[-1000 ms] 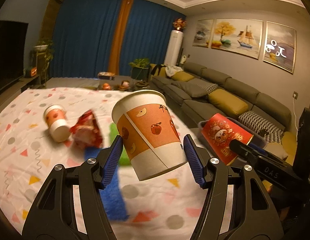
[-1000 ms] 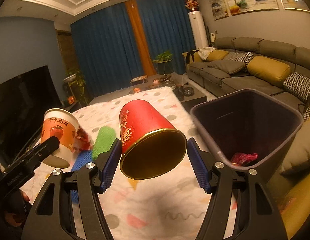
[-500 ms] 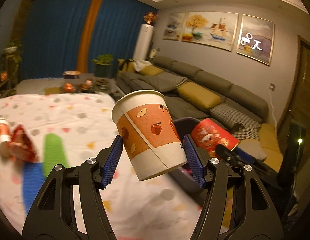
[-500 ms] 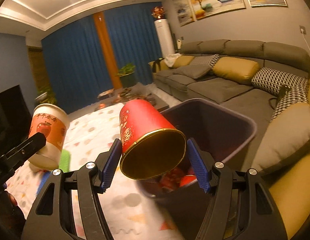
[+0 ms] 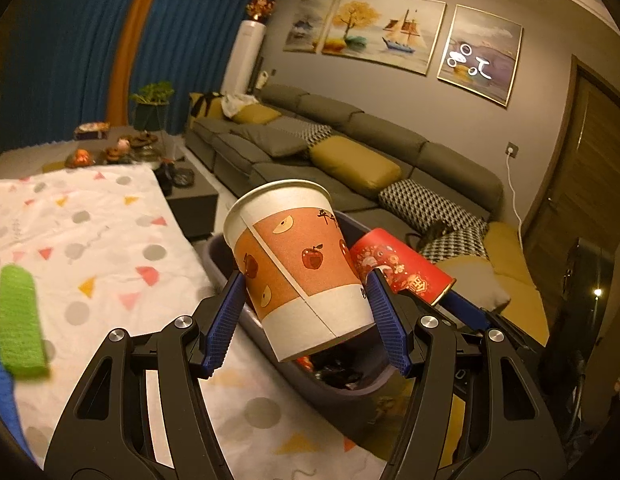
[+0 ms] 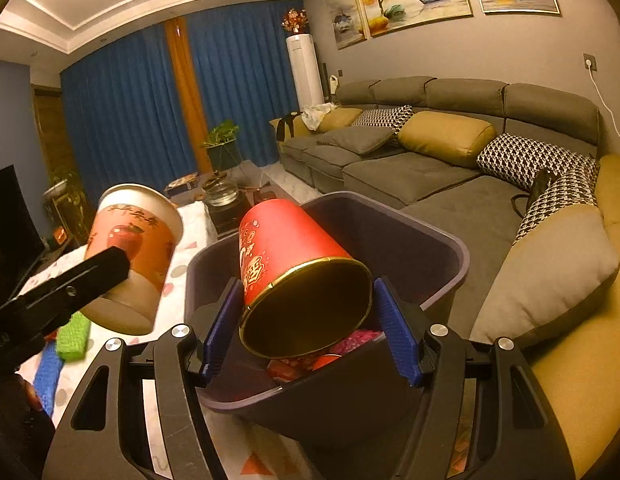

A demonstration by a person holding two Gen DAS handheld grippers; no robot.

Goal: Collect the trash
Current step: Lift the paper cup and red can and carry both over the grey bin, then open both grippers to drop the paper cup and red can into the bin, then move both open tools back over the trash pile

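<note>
Lightly, I pinch two crushable paper cups mid-wall: left gripper [image 5: 305,316] clamps the apple-print orange-and-white cup [image 5: 297,268], right gripper [image 6: 305,324] the red gold-rimmed cup [image 6: 297,276], with the dark plastic bin [image 6: 450,240] at twelve o'clock.

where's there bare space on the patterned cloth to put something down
The patterned cloth lies bare between the green sponge and the dark bin, also toward its far end. It is crowded at the sponge and blue item, and the bin holds trash.
</note>
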